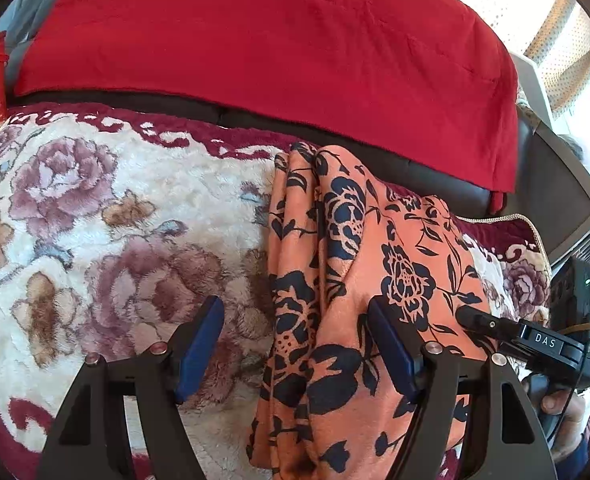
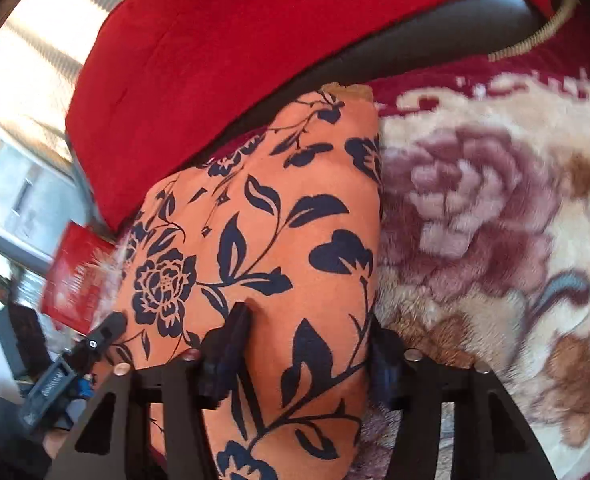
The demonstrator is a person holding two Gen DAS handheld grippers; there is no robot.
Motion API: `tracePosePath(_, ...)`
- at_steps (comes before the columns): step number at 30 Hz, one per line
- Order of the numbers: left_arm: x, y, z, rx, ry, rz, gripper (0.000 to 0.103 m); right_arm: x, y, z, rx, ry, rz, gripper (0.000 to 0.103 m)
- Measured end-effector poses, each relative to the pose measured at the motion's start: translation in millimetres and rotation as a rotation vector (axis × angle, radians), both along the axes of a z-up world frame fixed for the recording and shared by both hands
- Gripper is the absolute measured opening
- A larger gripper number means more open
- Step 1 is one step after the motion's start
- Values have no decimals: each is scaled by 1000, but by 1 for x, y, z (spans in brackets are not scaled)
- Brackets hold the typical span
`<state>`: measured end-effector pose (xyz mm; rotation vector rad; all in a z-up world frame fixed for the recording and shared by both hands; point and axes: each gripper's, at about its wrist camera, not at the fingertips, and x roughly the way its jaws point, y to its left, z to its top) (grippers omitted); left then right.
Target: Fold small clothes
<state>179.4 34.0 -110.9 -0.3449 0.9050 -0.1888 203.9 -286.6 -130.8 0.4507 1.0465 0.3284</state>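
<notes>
Garment: orange, dark floral print, laid folded on blanket, red cloth at 12 o'clock. Left gripper: jaws spread wide, nothing clamped, garment's left edge between the pads. Right gripper: jaws set astride the garment's right edge; grip cannot be told.

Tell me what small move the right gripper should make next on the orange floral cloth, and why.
Probably close the right gripper fully on the orange floral cloth. Its fingers already straddle a fold at the cloth's edge on the plush blanket, while the left gripper stands open over the other edge, holding nothing.
</notes>
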Motion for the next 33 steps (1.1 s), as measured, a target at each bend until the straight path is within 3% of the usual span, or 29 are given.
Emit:
tracePosePath(1,1,-1,0,2,1,-3,71,0,5,6,-39,-14,13,38)
tracePosePath(2,1,-3,-1,1,0,-18,56,0,8,10,-69,-27,17,36)
tracePosePath(5,0,-13,5,23,-14,-68,33,3,18,29,-138,-70,42,31)
tracePosePath(9,3,-21,8,4,-6,-75,32,16,25,59,-236,-142,47,31)
tracePosePath(10,4,-22,6,2,1,-67,34,22,24,55,-232,-114,51,32)
tracePosePath(12,2,-19,2,-6,10,-35,55,30,17,31,-222,-5,4,41)
tracePosePath(14,-8,-11,8,-19,8,-9,70,17,12,20,-232,3,-39,46)
tracePosePath(17,-38,-4,34,117,-74,93,92,-37,12,40,-231,-115,-160,83)
tracePosePath(18,-46,-5,41,153,-98,121,94,-56,21,51,-247,-163,-149,94)
tracePosePath(21,-75,-17,60,223,-158,110,97,-106,44,75,-280,-269,-119,97)
tracePosePath(25,-109,-33,78,277,-198,86,101,-138,63,76,-375,-215,-86,101)
tracePosePath(29,-132,-40,91,255,-237,56,101,-155,73,85,-458,-256,-67,101)
tracePosePath(33,-143,-47,106,273,-281,41,101,-157,75,94,-467,-270,-52,101)
